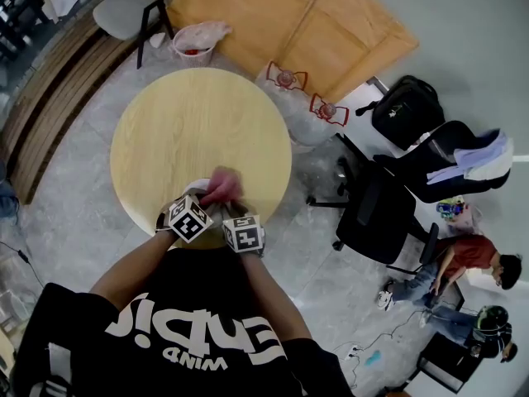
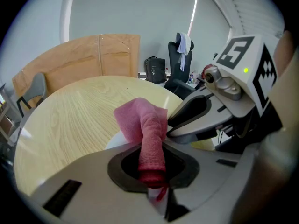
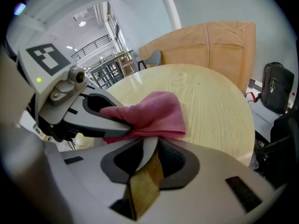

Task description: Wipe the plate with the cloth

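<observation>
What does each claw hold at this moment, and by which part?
The left claw grips the pink cloth by its rolled end; the right claw grips the white plate by its rim.

The table is seen from steeply overhead in the head view, each gripper view is taken close along its jaws, low across the wood — the cloth is shared by all three.

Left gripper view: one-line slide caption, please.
Left gripper, jaws shut on the rolled pink cloth, over the white plate on a round wooden table.
</observation>
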